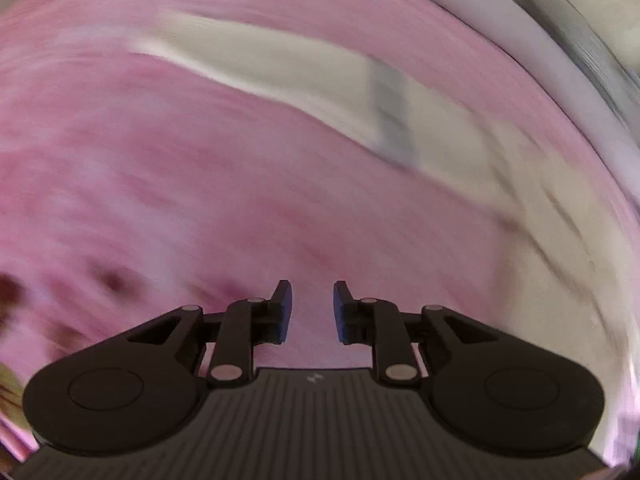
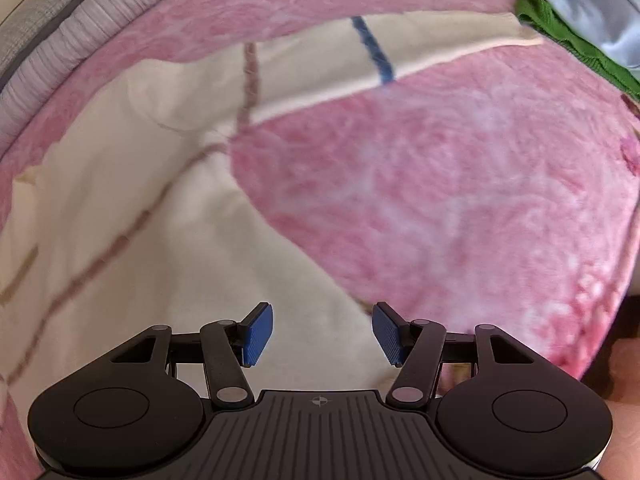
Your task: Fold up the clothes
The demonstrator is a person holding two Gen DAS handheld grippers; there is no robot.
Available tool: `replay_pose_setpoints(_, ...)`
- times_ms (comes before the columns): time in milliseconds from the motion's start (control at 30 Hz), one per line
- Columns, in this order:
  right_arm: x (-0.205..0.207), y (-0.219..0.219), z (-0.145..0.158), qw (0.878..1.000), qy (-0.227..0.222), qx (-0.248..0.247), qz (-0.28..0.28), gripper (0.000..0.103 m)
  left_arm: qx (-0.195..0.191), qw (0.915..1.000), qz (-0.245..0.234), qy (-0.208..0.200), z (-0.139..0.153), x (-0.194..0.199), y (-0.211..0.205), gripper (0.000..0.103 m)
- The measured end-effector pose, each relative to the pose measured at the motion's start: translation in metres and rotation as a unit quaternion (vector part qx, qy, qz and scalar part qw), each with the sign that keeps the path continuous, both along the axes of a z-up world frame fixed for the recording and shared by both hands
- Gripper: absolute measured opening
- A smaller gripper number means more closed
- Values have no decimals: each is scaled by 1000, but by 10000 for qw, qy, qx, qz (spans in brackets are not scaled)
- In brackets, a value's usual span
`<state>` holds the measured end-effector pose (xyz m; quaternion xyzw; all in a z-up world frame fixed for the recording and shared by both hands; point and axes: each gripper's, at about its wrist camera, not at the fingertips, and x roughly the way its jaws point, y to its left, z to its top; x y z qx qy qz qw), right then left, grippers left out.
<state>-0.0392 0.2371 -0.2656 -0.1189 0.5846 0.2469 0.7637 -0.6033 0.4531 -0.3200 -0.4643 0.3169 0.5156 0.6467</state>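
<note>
A cream garment (image 2: 120, 240) with thin brown lines lies spread on a pink blanket (image 2: 440, 180). One long sleeve (image 2: 320, 60) stretches to the upper right and carries a blue stripe (image 2: 376, 52). My right gripper (image 2: 322, 316) hovers over the garment's near edge, open, with nothing between its blue pads. The left wrist view is heavily blurred. In it my left gripper (image 1: 312, 292) stands open with a small gap over the pink blanket (image 1: 160, 160), holding nothing. The cream garment (image 1: 300, 68) shows as a pale smear farther off.
A green cloth (image 2: 560, 36) and a light blue cloth (image 2: 592, 8) lie heaped at the top right. Striped bedding (image 2: 100, 12) runs along the top left edge. The blanket's edge drops away at the lower right.
</note>
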Motion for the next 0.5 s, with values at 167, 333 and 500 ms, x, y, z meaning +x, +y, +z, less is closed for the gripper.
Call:
replay_pose_setpoints(167,0,-15,3,9976,-287,-37,622,59,213,9906,-1335,-221,10,79,-33,18)
replay_pose_setpoints(333,11,-6,3,9925,-281,141,1183,59,407,9840,-1724,-213,13,122,-10,18)
replay_pose_setpoints(500,30,31,7,9849,-109,612,1614,59,731,9629,-2599,-31,21,185,39,19)
